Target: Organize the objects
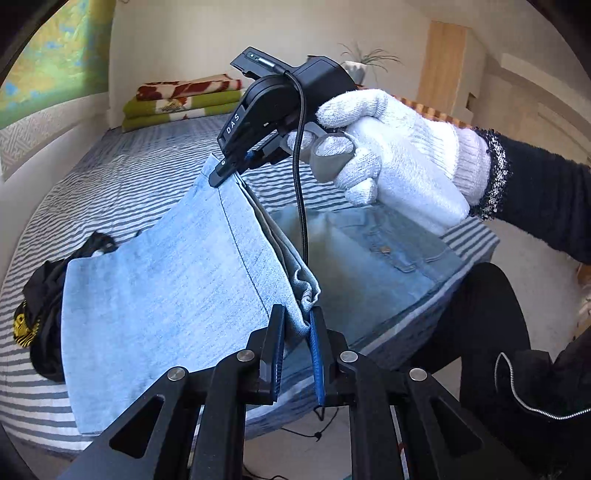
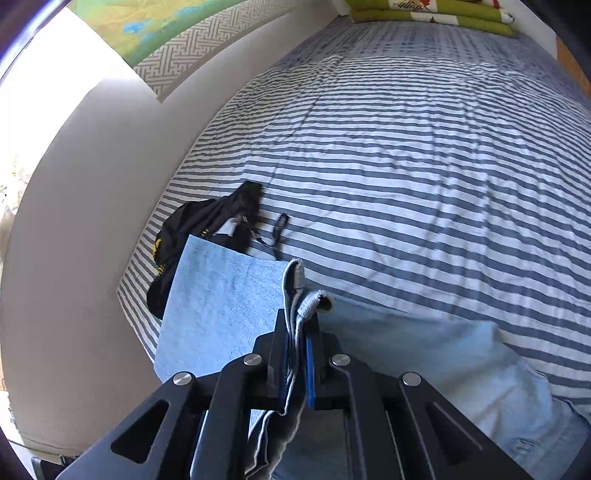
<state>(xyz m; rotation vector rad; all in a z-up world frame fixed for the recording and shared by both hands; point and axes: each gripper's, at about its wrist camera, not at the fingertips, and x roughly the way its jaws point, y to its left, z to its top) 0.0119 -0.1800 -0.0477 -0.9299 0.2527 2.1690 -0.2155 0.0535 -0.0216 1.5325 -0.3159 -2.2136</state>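
Striped bedspread [image 2: 406, 147] was mostly bare; both grippers, left gripper [image 1: 297, 332] and right gripper [image 2: 295, 339], pinched the jeans [image 1: 166, 288] mid-fold, black garment [image 2: 207, 221] untouched.

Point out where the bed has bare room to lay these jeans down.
Bare striped sheet runs from the jeans to the folded blankets. Crowded: near-left corner, where the black garment lies partly under the denim.
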